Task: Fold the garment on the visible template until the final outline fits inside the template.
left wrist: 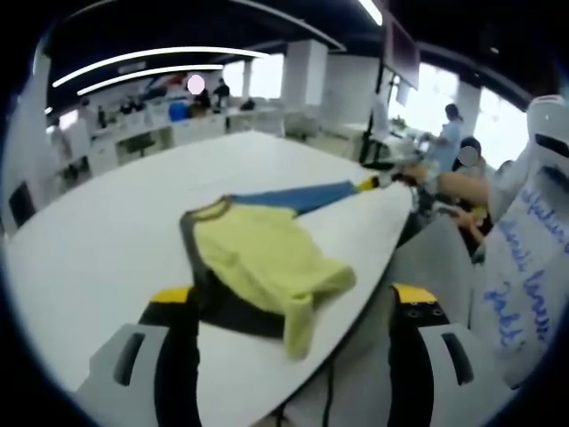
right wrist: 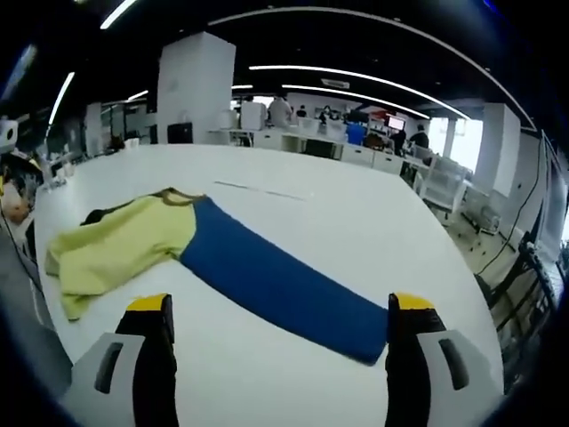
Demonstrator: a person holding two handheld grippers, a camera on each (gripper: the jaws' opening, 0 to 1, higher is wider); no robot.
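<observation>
The garment [right wrist: 133,240], yellow with a dark collar and dark underlayer, is seen lying on the white tabletop [right wrist: 293,191], partly over a long blue strip that is taken to be the template [right wrist: 280,280]. In the right gripper view the template runs as a diagonal band from the centre left of the frame down to the lower right, its far end reaching almost to the right jaw of the right claw [right wrist: 278,342], while the garment is bunched at its upper-left end, spreading off it toward the left edge of the frame. The right claw is held wide, with nothing between its jaws, and is judged to be apart from the cloth, hovering over bare tabletop at the template's lower end. In the left gripper view the garment [left wrist: 267,262] fills the centre of the frame just ahead of the left claw [left wrist: 293,329], its crumpled yellow hem hanging toward the tabletop's edge between the jaws, and the template [left wrist: 302,196] is seen stretching away toward the upper right. The left claw is also spread wide and empty, though whether its left jaw touches the dark fabric cannot be told. The left claw is judged the nearer one to the garment, so the coming fold would be expected to start from there, carried along the template's long axis.
</observation>
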